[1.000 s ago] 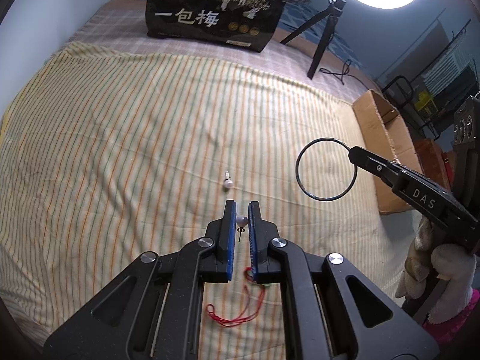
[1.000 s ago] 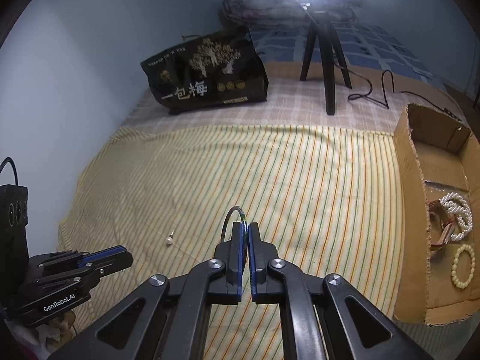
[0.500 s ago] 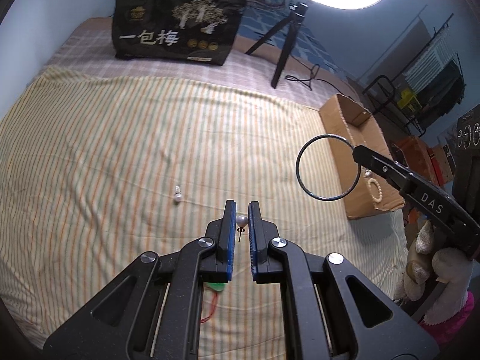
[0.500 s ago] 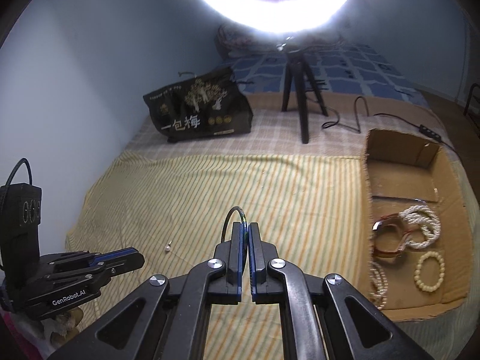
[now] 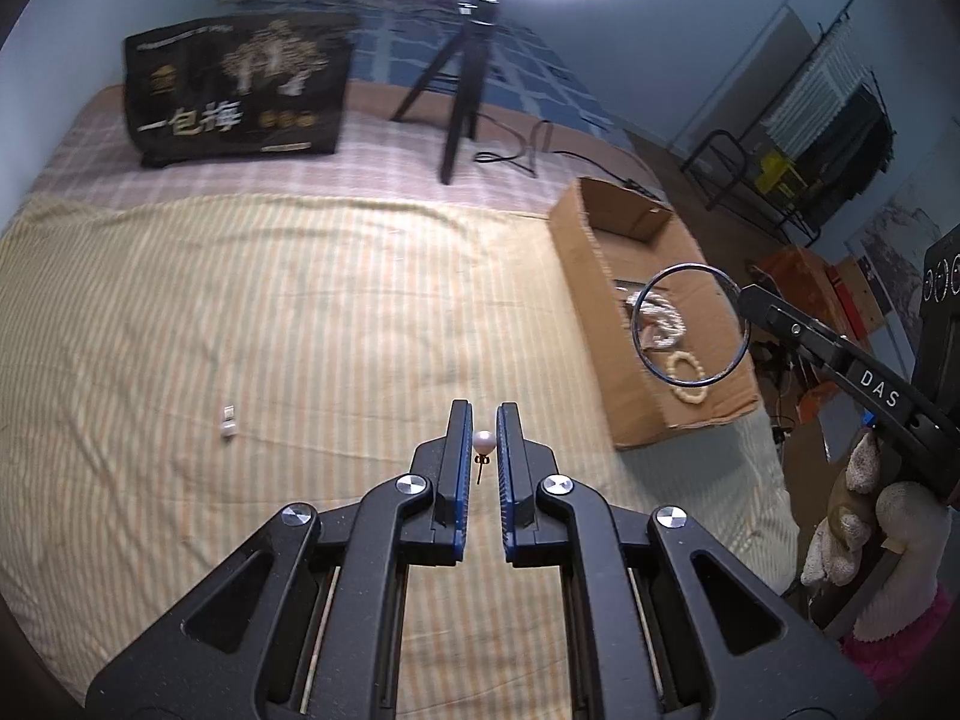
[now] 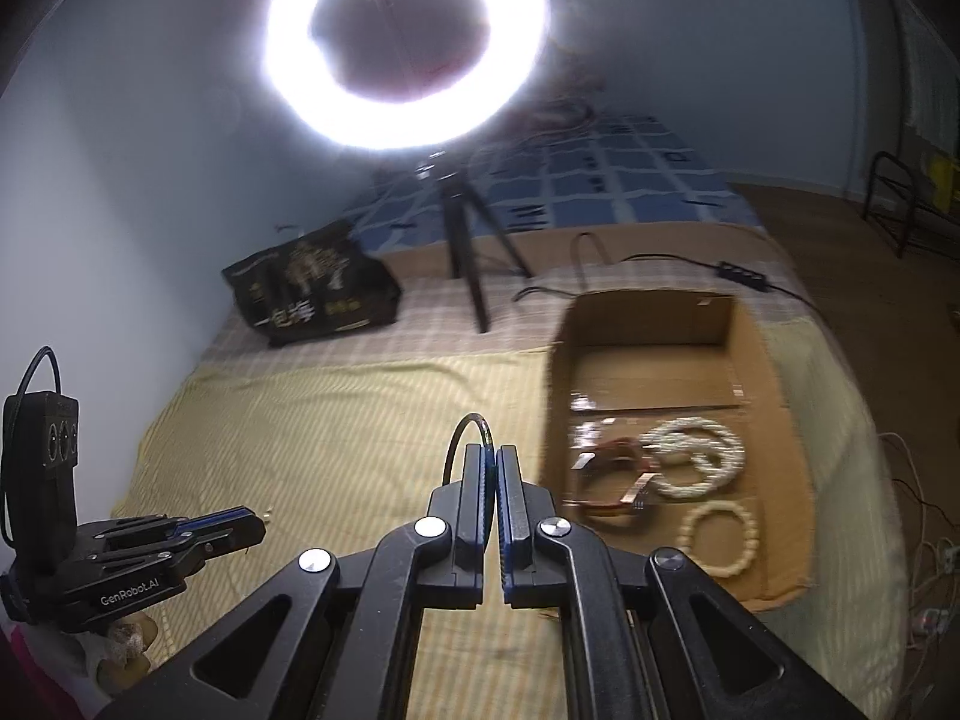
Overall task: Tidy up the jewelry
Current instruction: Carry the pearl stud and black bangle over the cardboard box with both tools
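Note:
My left gripper point(image 5: 483, 420) is shut on a small pearl earring point(image 5: 483, 441), whose post hangs down between the blue pads. It hovers over the striped yellow cloth point(image 5: 270, 330). My right gripper point(image 6: 493, 456) is shut on a thin dark bangle point(image 6: 465, 438), which stands up from its tips. In the left wrist view that bangle point(image 5: 690, 266) hangs over the open cardboard box point(image 5: 600, 312), held by the right gripper point(image 5: 747, 300). A second pearl earring point(image 5: 228, 423) lies on the cloth to the left. The left gripper point(image 6: 258, 525) shows low left in the right wrist view.
The box point(image 6: 555, 420) holds a pearl necklace point(image 6: 696, 456), a bead bracelet point(image 6: 720, 540) and a brown strap piece point(image 6: 612, 468). A black bag point(image 5: 234, 90) and a ring light tripod point(image 5: 456, 120) stand at the back. A gloved hand point(image 5: 864, 516) grips the right tool.
Both grippers rose and travelled right towards the cardboard box, each keeping its hold. The bangle now hangs over the box. The red string has left the left wrist view.

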Demonstrator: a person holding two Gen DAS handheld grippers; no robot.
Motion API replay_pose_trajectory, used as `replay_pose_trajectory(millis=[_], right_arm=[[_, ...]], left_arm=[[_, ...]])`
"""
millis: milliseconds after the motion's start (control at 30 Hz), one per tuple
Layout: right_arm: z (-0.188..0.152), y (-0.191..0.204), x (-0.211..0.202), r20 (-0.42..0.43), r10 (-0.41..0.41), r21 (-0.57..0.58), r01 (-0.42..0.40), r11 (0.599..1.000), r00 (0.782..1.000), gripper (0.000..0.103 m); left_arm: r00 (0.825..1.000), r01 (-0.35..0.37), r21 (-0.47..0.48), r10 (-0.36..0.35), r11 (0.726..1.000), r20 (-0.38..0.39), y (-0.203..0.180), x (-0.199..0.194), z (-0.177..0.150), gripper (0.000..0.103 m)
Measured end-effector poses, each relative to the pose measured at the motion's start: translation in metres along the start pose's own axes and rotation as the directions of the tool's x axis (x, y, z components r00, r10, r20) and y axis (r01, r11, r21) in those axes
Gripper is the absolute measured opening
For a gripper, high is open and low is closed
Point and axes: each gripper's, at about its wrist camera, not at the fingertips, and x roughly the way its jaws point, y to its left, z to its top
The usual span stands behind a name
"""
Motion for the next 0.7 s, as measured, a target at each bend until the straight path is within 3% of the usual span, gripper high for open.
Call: replay_pose_trajectory(millis=[333, 700], right_arm=[[-0.003, -0.051, -0.024, 0.027, -0.078, 0.056, 0.076, 0.996, 0.997, 0.001], [-0.006, -0.087, -0.030, 0.021, -0.149, 0.101, 0.146, 0.984, 0.989, 0.001]], left_arm=[[0.999, 0.042, 0.073, -0.042, 0.996, 0.000, -0.057, 0.018, 0.005, 0.006], [0.997, 0.073, 0.095, -0.071, 0.993, -0.022, -0.092, 0.041, 0.009, 0.006]])
